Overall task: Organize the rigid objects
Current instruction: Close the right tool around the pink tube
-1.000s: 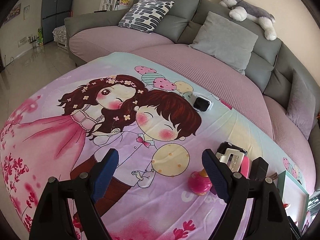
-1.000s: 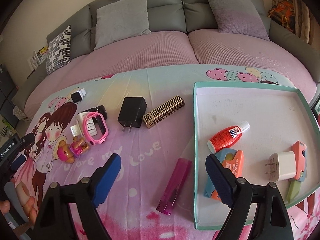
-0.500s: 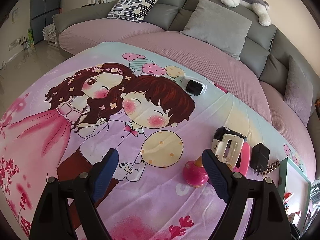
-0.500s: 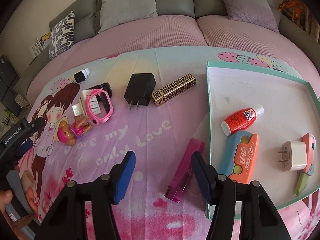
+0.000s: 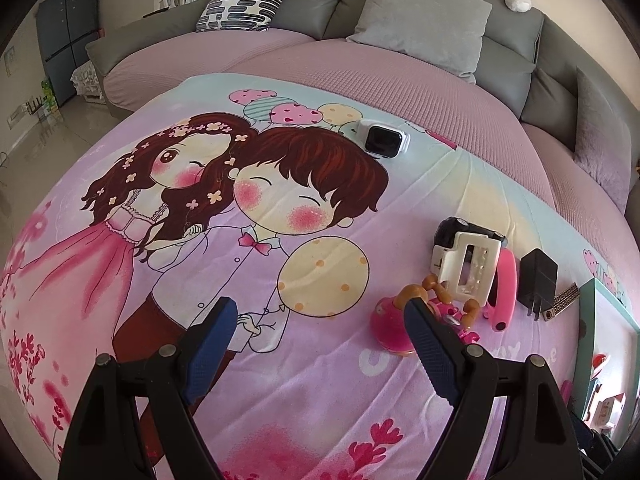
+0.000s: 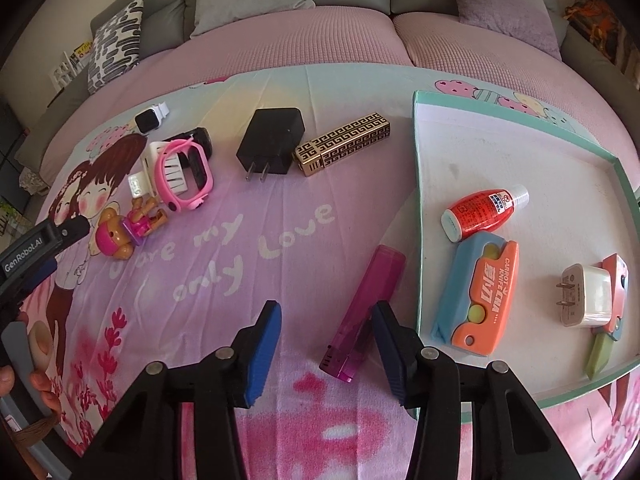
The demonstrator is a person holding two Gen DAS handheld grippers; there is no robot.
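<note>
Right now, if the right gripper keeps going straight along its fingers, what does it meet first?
Probably the magenta lighter: it lies between the closing jaws of the right gripper, close to the right-hand pad, not yet pinched. Otherwise it meets the printed blanket. Depth is unclear.

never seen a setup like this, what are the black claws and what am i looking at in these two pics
No robot here: a person holds a two-finger clamp in each hand, each with a camera looking along its fingers.

The left view shows the left gripper, wide open and empty over a cartoon sheet, its right finger beside a pink toy.

The right view shows the right gripper closing around a purple lighter; the lighter lies between the fingers, not yet pinched. Loose on the sheet: watches, a black charger, a gold case. The tray already holds a red bottle, a carrot knife and a white plug.
</note>
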